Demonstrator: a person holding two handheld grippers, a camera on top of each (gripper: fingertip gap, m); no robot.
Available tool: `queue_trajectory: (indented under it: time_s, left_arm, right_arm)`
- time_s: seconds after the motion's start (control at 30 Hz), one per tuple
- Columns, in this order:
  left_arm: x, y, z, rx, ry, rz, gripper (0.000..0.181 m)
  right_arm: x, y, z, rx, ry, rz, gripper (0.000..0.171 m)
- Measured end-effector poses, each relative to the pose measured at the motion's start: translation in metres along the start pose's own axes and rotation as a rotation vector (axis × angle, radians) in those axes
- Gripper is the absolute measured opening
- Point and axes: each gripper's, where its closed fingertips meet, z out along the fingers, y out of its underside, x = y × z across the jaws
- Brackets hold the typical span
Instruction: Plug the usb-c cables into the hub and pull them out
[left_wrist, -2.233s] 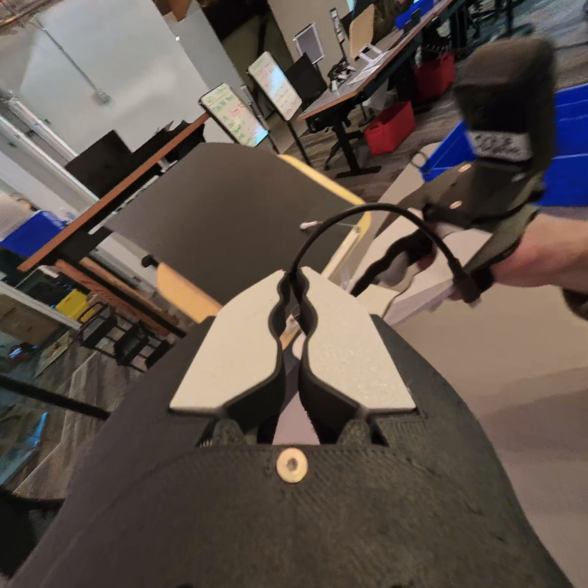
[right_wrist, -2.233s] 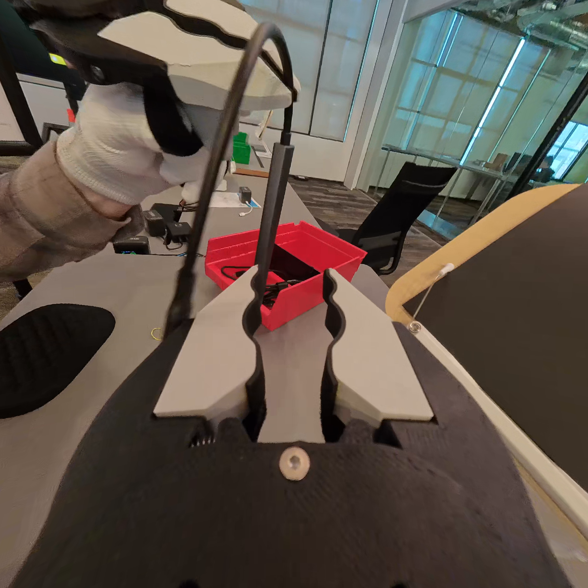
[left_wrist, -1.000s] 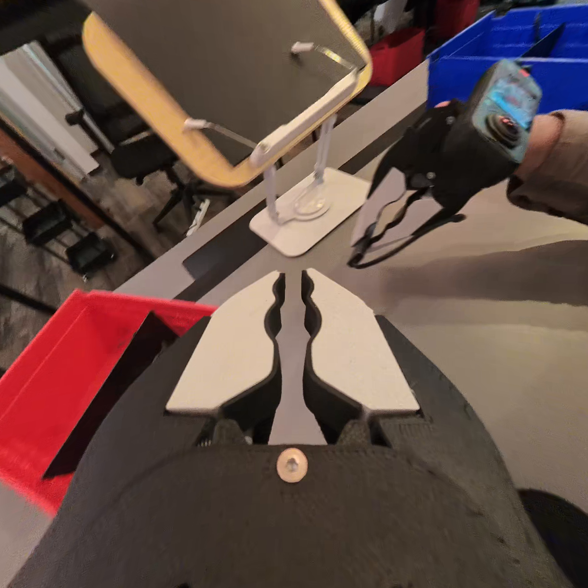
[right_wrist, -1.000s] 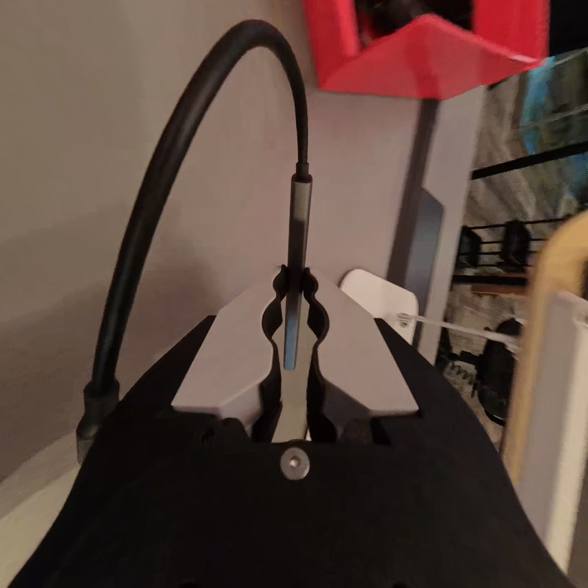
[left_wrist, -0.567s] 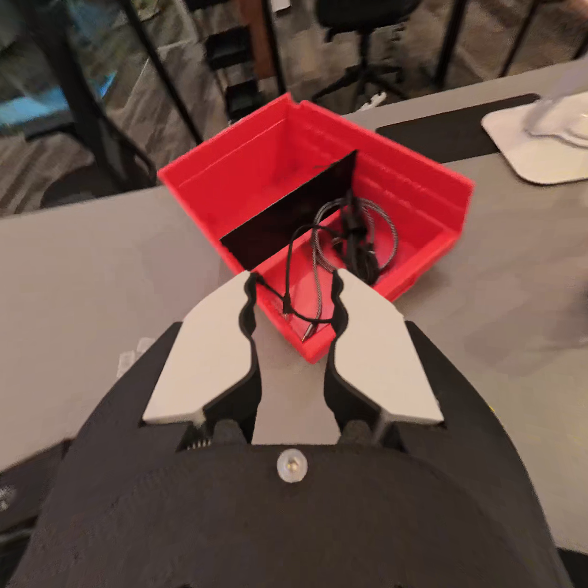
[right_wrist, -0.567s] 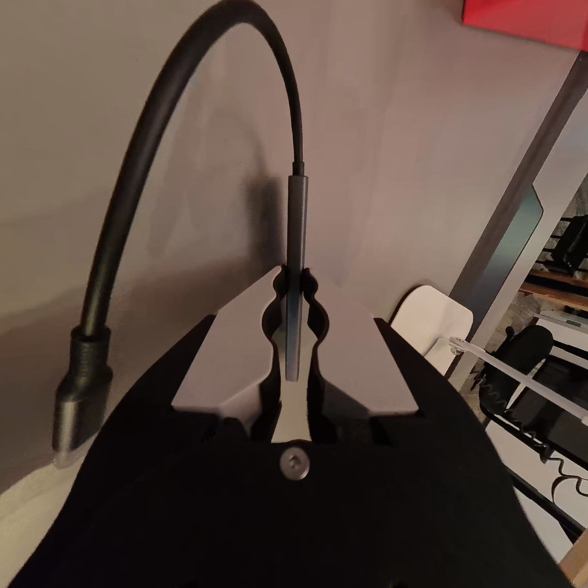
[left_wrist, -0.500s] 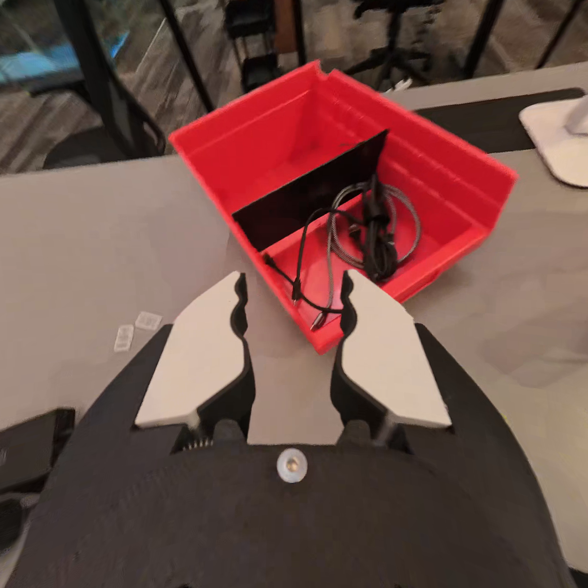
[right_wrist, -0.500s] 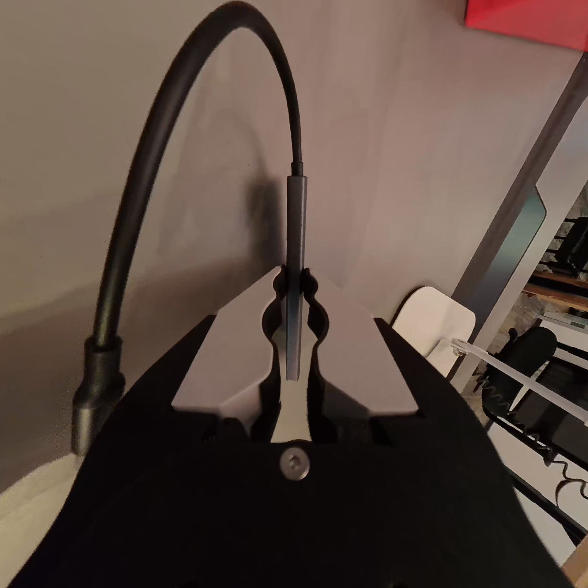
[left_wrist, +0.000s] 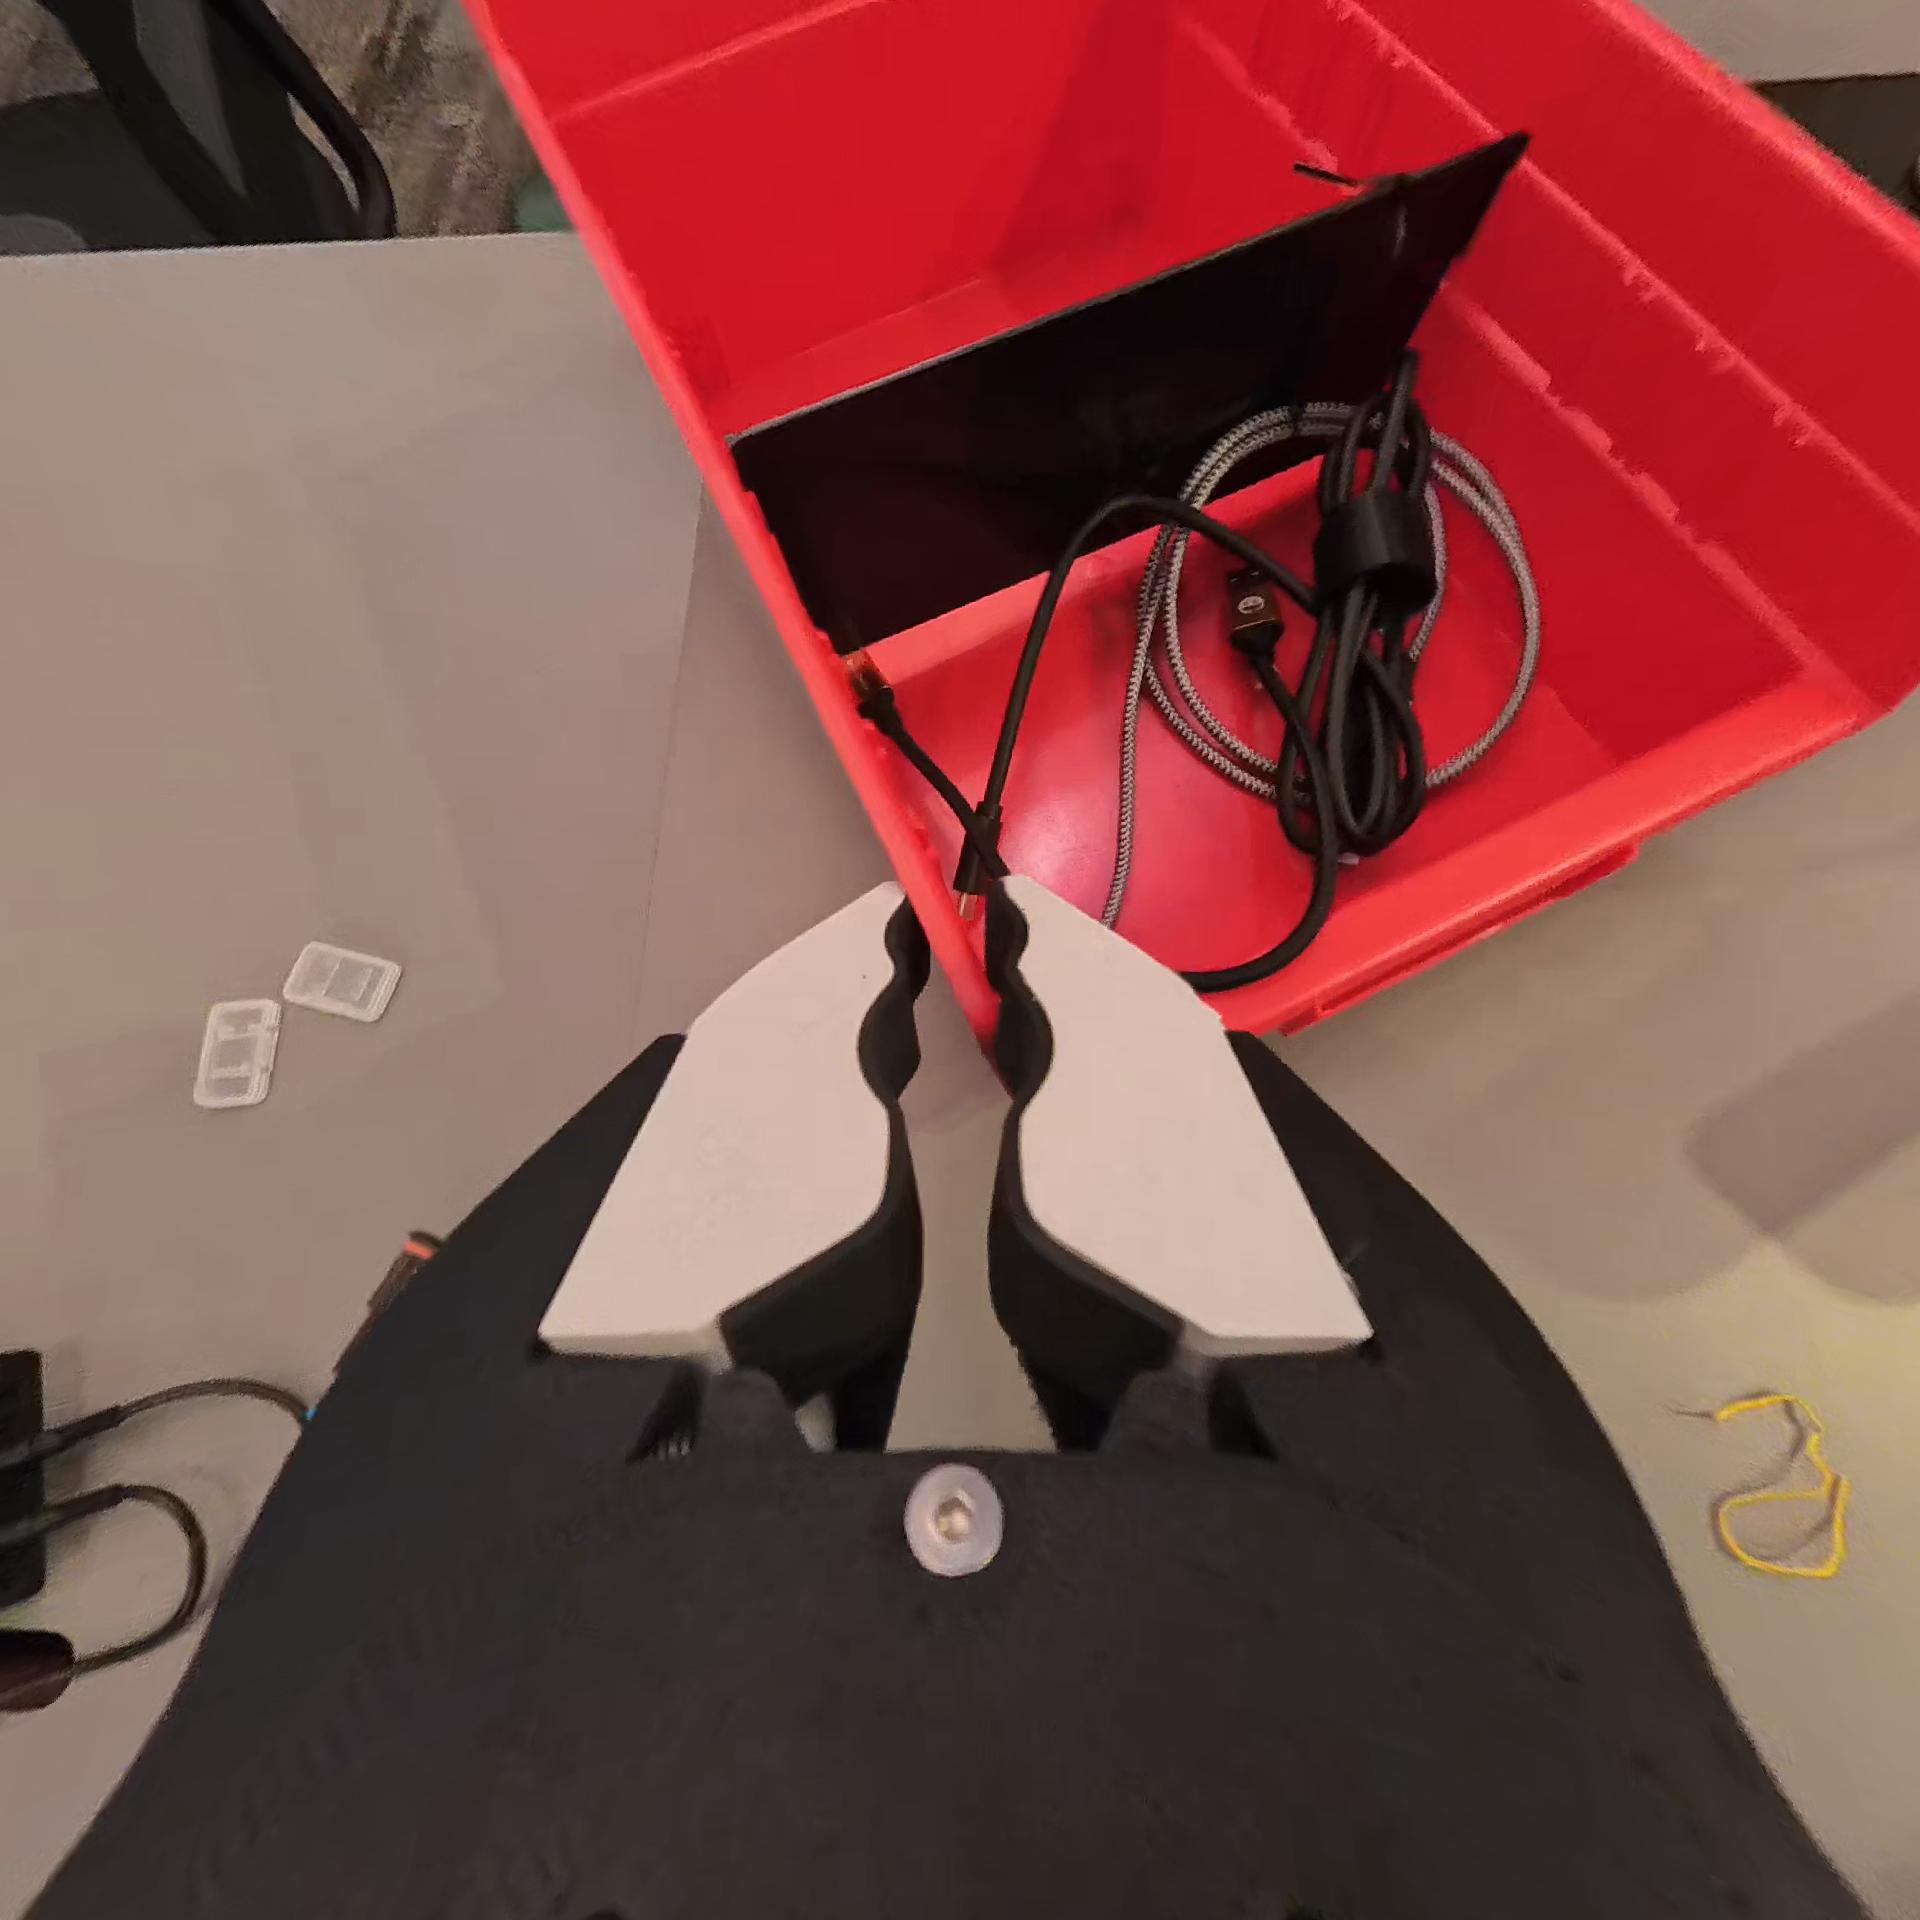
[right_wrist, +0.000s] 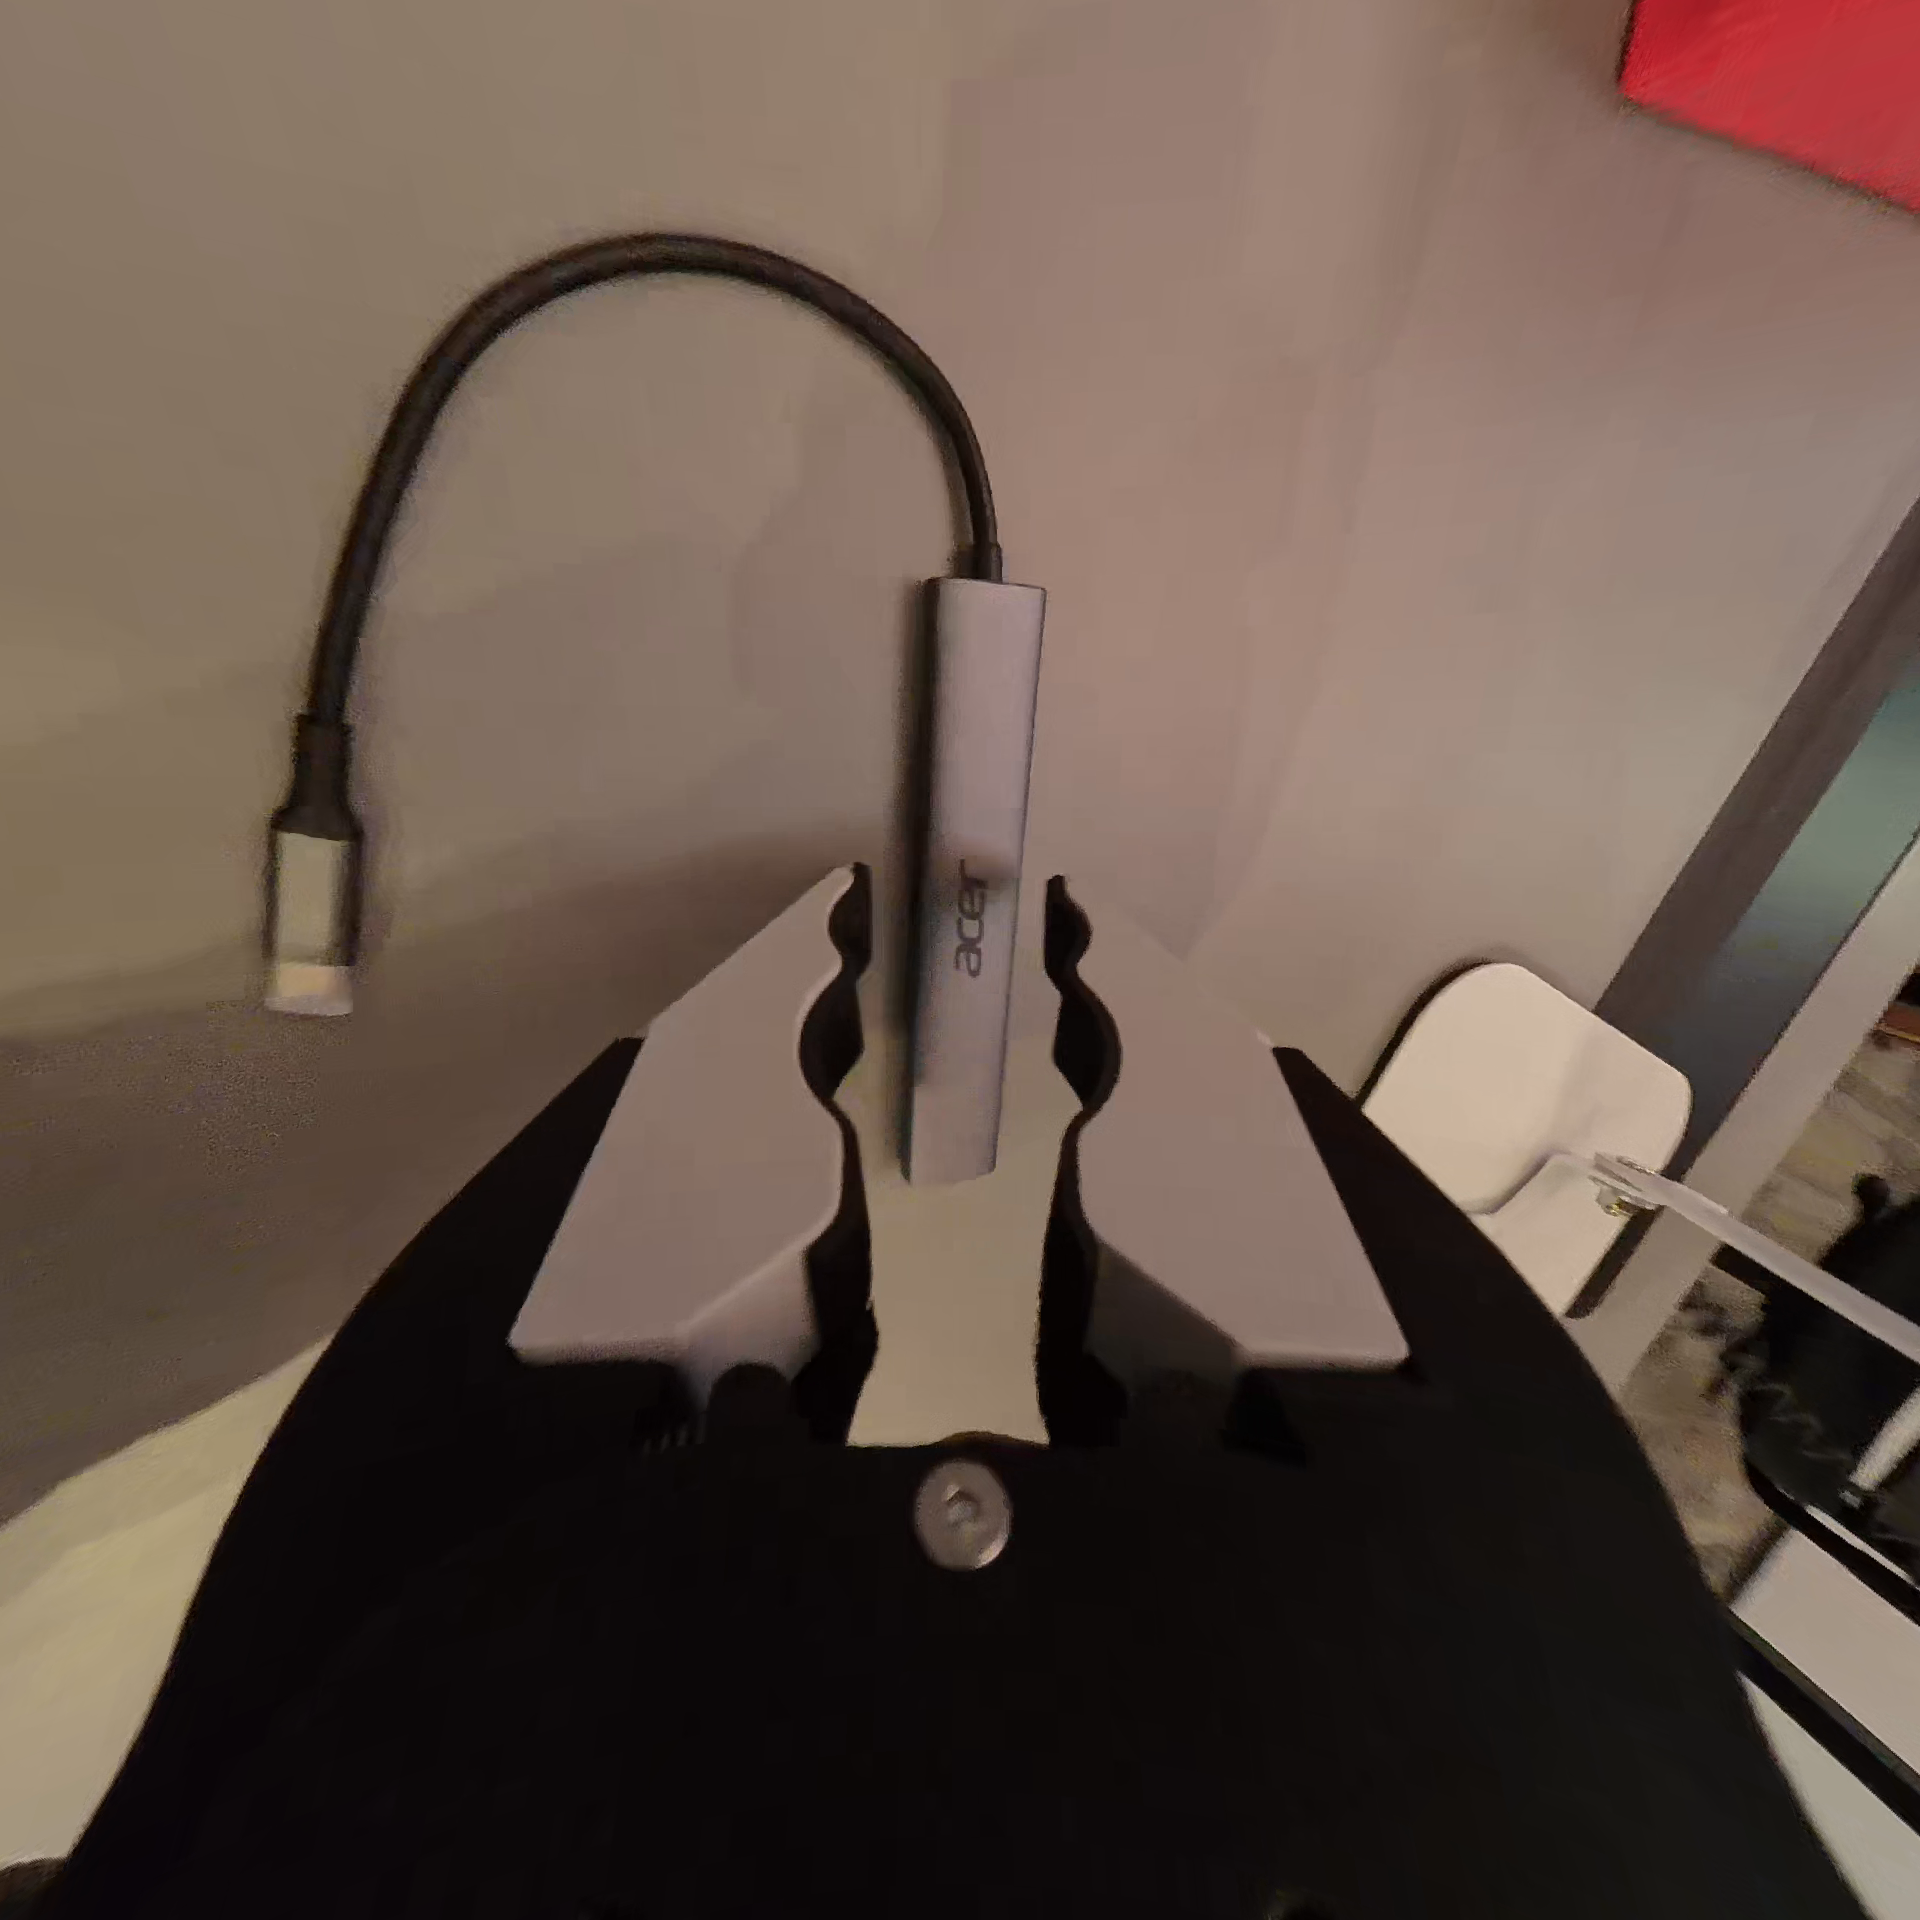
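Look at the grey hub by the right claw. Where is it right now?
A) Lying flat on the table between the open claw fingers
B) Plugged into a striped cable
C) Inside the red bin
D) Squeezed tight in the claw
A: the hub lies flat on the grey table, with a gap on each side between it and the fingers of the open right claw.

Your right gripper (right_wrist: 951, 894) straddles the flat grey hub (right_wrist: 971, 883); black usb-c cables (left_wrist: 1351, 665) lie coiled beyond your left gripper (left_wrist: 951, 914).
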Motion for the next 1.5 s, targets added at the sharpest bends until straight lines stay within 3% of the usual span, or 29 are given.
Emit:
queue_trajectory:
  time_s: [0.03, 0.17, 0.43, 0.5, 0.6, 0.73, 0.83, 1.0, 1.1, 1.17, 1.5]
  left_arm:
    - [-0.002, -0.002, 0.001, 0.009, 0.021, 0.012, 0.01]
    - [-0.007, -0.006, 0.008, 0.023, 0.099, 0.05, 0.008]
    - [-0.009, -0.019, 0.02, -0.006, 0.205, 0.137, 0.01]
    - [-0.012, -0.029, 0.008, 0.047, 0.166, 0.161, 0.024]
    - [0.008, -0.045, -0.023, 0.137, 0.19, 0.273, 0.021]
    - [0.066, -0.02, -0.029, -0.068, 0.32, 0.588, 0.027]
    - [0.068, 0.009, -0.011, -0.301, 0.299, 0.778, 0.032]
    - [0.07, 0.022, 0.007, -0.427, 0.403, 0.785, 0.021]
    - [0.069, 0.022, 0.008, -0.453, 0.44, 0.764, 0.017]
    - [0.066, 0.022, 0.009, -0.463, 0.441, 0.785, 0.0]
    - [0.064, 0.01, 0.0, -0.389, 0.404, 0.828, 0.0]
  right_arm:
    - [-0.002, -0.002, -0.003, 0.023, -0.019, 0.02, 0.037]
    - [-0.01, 0.004, -0.018, 0.058, -0.087, 0.065, 0.03]
    - [-0.001, 0.017, -0.045, 0.138, -0.069, 0.147, 0.026]
    - [0.003, 0.018, -0.05, 0.156, -0.055, 0.162, 0.027]
    - [0.006, 0.021, -0.054, 0.17, -0.043, 0.176, 0.027]
    - [0.006, 0.022, -0.054, 0.186, -0.055, 0.19, 0.026]
    - [0.003, 0.021, -0.052, 0.181, -0.067, 0.187, 0.027]
    - [0.003, 0.017, -0.055, 0.197, -0.07, 0.188, 0.027]
    - [0.002, 0.019, -0.054, 0.192, -0.075, 0.191, 0.027]
    - [0.003, 0.02, -0.054, 0.192, -0.076, 0.194, 0.027]
    - [0.006, 0.025, -0.058, 0.21, -0.069, 0.219, 0.027]
